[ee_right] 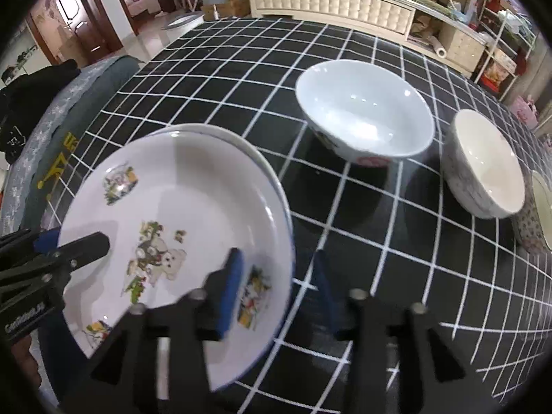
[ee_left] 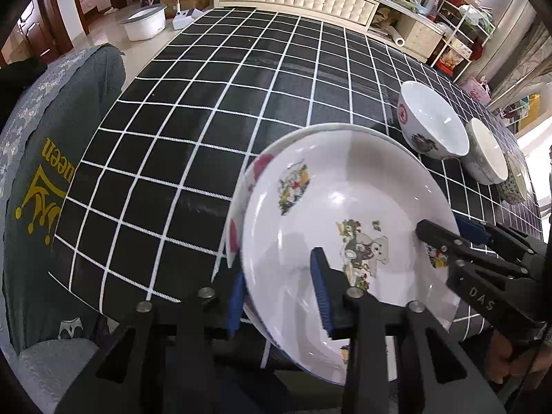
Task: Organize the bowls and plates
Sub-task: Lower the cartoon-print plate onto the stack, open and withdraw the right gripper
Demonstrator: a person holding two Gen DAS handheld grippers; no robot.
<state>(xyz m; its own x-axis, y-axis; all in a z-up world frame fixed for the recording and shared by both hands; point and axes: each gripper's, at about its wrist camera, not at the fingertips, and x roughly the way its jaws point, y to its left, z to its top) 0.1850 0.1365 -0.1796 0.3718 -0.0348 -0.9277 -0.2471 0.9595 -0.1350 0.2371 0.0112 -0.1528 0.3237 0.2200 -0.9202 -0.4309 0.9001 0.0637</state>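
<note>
We work over a worktop (ee_left: 214,110) covered in black cloth with a white grid. The largest item is the stack of plates near its front edge: a cartoon-printed top plate (ee_left: 345,214) sits nested on a lower plate (ee_left: 238,220), whose red-patterned rim shows at the left. We count two plates; whether a third lies beneath we cannot tell.

Both grippers straddle opposite rims of the top plate. The left gripper (ee_left: 281,293) has one blue pad outside the rim and one inside the well, with a gap visible at each pad. The right gripper (ee_right: 279,289) has one pad over the plate and the other out over the cloth. Both sets of jaws stand partly apart and grip nothing; the plate rests on the stack by its own weight.

We judge the step in hand to be releasing the plate onto the stack. To do it well, we would lift both grippers clear, straight up off the rims, so no pad drags the plate off centre.

Next in size are the bowls, in a row to the right, well apart from the stack. We count three: a white bowl with red marks (ee_right: 365,114), a speckled bowl (ee_right: 483,165), and a floral bowl (ee_right: 538,217) cut by the frame edge.
</note>
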